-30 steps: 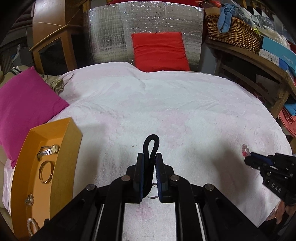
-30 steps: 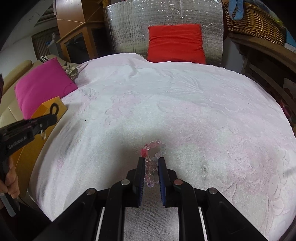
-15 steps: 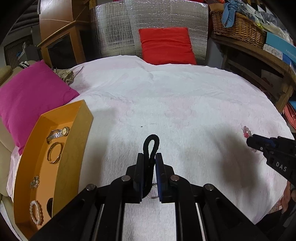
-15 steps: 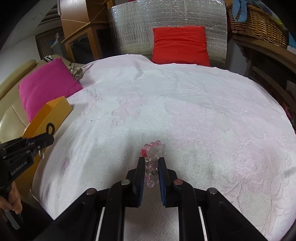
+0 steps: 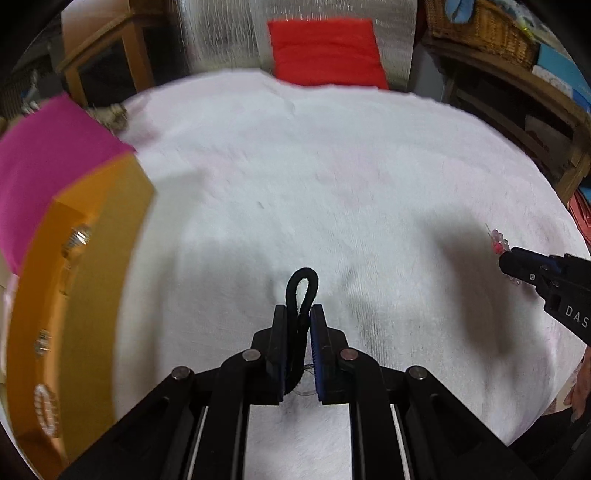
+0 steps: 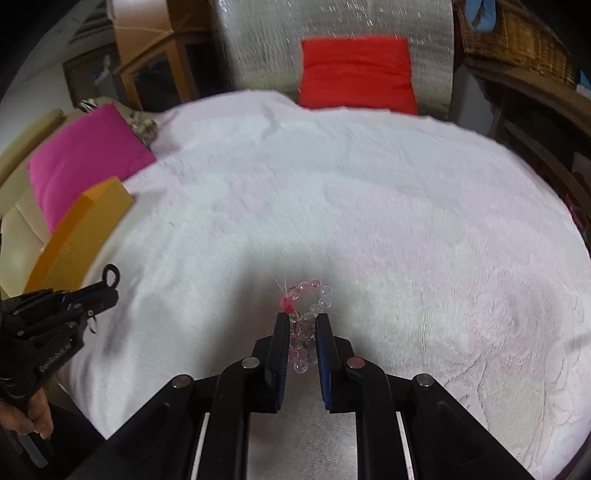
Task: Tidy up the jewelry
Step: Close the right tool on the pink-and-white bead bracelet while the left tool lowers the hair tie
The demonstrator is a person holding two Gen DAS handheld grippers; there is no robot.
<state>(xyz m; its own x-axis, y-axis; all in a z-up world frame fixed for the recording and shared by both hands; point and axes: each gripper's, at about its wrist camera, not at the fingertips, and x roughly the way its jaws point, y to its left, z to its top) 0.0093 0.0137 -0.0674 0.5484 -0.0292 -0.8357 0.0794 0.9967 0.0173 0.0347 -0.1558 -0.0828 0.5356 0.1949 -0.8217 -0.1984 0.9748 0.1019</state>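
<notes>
My left gripper is shut on a black cord loop that sticks out past the fingertips; it shows in the right wrist view too. My right gripper is shut on a clear pink bead bracelet with a red tassel, held above the white bedspread; it shows at the right of the left wrist view. An orange box at the left holds a watch, a pearl bracelet and other jewelry pieces.
A white bedspread covers the bed. A magenta pillow lies behind the box. A red cushion leans on a silver panel at the back. A wooden shelf with a wicker basket stands at the right.
The left gripper with the cord has moved left, closer to the orange box, and lower. The right gripper holds the bead bracelet much as before.
</notes>
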